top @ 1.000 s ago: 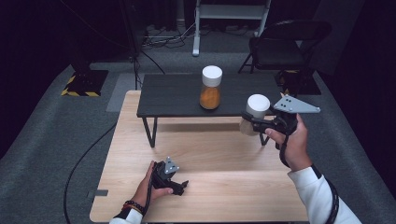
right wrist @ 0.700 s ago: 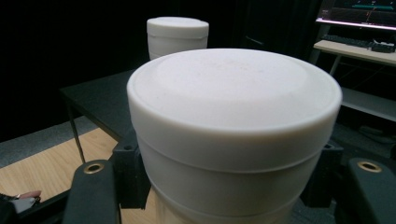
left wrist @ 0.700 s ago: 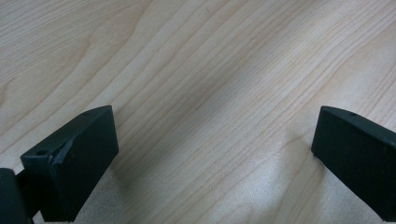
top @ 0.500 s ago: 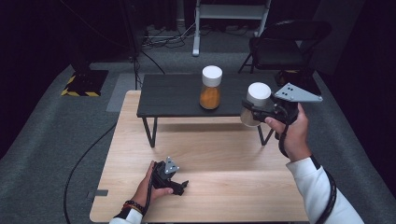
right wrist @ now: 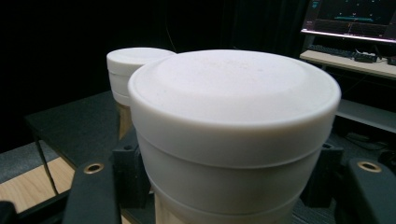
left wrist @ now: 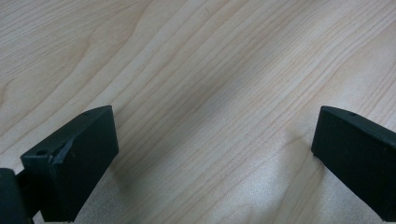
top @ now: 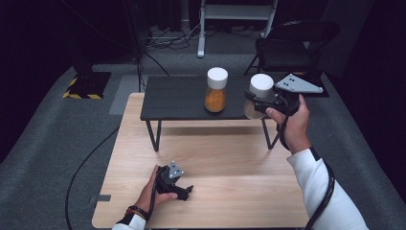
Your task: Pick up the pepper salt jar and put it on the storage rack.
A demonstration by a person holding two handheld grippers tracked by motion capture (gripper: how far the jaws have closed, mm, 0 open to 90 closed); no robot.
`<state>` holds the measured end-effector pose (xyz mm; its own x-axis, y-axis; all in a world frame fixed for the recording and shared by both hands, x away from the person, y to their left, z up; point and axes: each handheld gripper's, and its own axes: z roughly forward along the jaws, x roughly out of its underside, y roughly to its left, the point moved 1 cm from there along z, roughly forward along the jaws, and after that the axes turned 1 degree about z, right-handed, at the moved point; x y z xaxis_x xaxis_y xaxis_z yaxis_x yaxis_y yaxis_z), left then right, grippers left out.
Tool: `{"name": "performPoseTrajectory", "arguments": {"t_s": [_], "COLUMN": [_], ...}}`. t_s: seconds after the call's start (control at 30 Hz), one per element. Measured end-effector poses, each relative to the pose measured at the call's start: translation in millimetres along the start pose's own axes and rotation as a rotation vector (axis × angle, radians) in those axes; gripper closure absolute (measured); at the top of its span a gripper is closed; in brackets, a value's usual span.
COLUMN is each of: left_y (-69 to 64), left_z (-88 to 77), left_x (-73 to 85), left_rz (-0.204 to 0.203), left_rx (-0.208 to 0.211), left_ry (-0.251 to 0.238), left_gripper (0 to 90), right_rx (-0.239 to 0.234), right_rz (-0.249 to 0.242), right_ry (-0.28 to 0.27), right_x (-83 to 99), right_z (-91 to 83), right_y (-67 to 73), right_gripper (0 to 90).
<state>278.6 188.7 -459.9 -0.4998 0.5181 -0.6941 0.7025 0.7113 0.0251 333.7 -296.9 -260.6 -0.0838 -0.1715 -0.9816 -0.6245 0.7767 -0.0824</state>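
Left gripper (top: 184, 190) rests low on the light wood table (top: 230, 201), near its front edge, held by the person's left hand (top: 154, 190). In the left gripper view its jaws stand wide apart with nothing but bare wood grain between them; grey plate sits on top of it in the high view.

Right hand (top: 293, 125), white sleeve (top: 320, 184), reaches forward on the right side, holding the right gripper (top: 256, 103) up at the right end of the black shelf (top: 179, 98). Its jaws are closed around a white-lidded jar (top: 258, 95): in the right gripper view the jar's white lid (right wrist: 233, 102) sits big and close between the two black jaws, pale body just below it. Jar upright. Cannot tell if its base touches the shelf top or hangs just above it. Grey three-cornered plate (top: 298, 84) sticks out to the right of the hand.

Second jar (top: 216, 90), white lid, orange contents, stands upright on the black shelf, just left of the held jar, apart from it. In the right gripper view it shows behind and left of the held lid.

Black shelf is a low dark table standing on thin legs on the far part of the wood table.

Farther back: grey carpet, black folding chair (top: 287, 45), cables, yellow-black striped mat (top: 84, 86) at left. A lit monitor (right wrist: 348, 18) at upper right in the right gripper view.
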Motion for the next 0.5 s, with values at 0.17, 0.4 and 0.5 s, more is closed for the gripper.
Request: {"name": "performPoseTrajectory", "arguments": {"t_s": [0.17, 0.4, 0.5], "left_y": [-0.1, -0.2, -0.3], "left_z": [0.2, 0.2, 0.3], "left_x": [0.5, 0.6, 0.7], "left_rz": [-0.003, -0.004, -0.004], "left_rx": [0.001, 0.001, 0.0], "left_ry": [-0.003, -0.004, -0.004], "left_gripper": [0.4, 0.4, 0.4], "right_rx": [0.011, 0.02, 0.02], "right_rz": [0.004, 0.018, 0.025], "right_ry": [-0.004, -0.008, -0.013], "right_x": [-0.8, -0.6, 0.2], "right_z": [9.6, 21.1, 24.9], "right_y": [-0.3, 0.0, -1.4], "right_gripper": [33.7, 33.8, 33.7]}}
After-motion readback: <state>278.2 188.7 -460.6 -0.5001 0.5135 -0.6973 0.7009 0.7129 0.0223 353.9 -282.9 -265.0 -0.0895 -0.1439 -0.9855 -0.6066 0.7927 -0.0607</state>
